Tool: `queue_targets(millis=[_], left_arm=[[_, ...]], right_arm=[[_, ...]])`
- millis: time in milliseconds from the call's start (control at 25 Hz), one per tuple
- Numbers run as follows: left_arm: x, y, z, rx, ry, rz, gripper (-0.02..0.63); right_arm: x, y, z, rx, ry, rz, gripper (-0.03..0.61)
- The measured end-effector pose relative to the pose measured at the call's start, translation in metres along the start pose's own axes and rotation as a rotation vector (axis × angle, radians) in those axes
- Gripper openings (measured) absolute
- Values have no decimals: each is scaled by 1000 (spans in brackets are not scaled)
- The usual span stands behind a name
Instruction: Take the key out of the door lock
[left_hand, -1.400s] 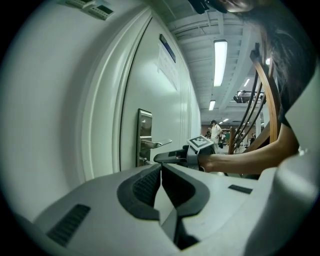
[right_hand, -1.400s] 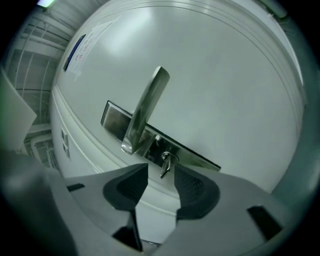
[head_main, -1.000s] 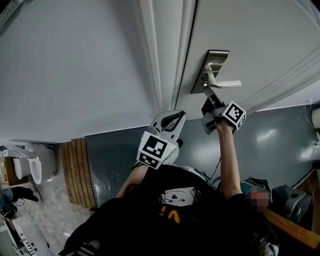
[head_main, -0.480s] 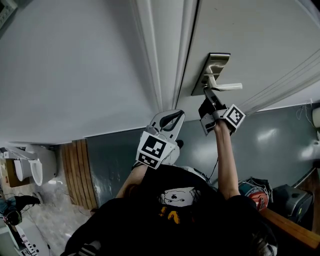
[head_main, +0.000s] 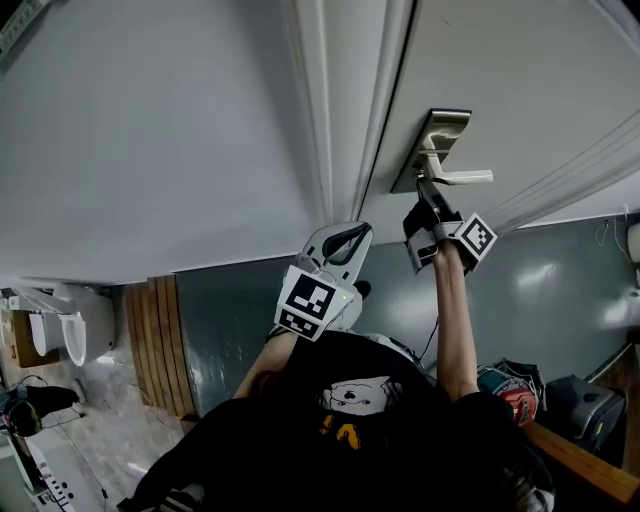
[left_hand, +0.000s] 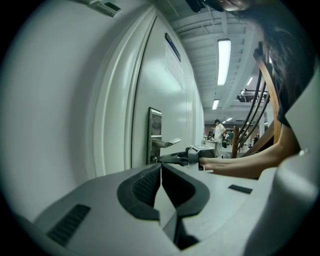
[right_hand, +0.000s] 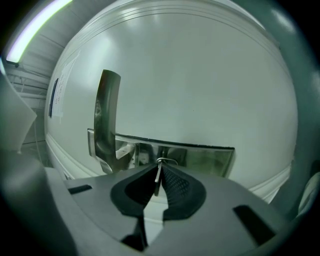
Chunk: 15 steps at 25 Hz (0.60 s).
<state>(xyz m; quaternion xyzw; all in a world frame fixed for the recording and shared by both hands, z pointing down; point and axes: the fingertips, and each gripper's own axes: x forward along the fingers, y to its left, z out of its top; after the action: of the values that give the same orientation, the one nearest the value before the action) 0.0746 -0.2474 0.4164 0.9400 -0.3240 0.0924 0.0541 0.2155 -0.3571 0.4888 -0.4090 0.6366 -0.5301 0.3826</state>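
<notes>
Key (right_hand: 158, 176) in lock plate (right_hand: 200, 157), beside handle (right_hand: 106, 115)

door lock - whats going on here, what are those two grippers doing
A person stands at a white door with a gripper in each hand. The right gripper is up at the lock plate, just under the handle. Its jaws have just been closing and now pinch the key, which looks not yet pulled out of the lock. The left gripper hangs back from the door, shut and empty.
</notes>
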Motion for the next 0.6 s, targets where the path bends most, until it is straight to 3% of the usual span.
queue_targets(millis=[600], left_arm=[[-10, 2, 2, -1, -13, 14, 9]], right_arm=[[-29, -4, -12, 23, -7, -7, 20]])
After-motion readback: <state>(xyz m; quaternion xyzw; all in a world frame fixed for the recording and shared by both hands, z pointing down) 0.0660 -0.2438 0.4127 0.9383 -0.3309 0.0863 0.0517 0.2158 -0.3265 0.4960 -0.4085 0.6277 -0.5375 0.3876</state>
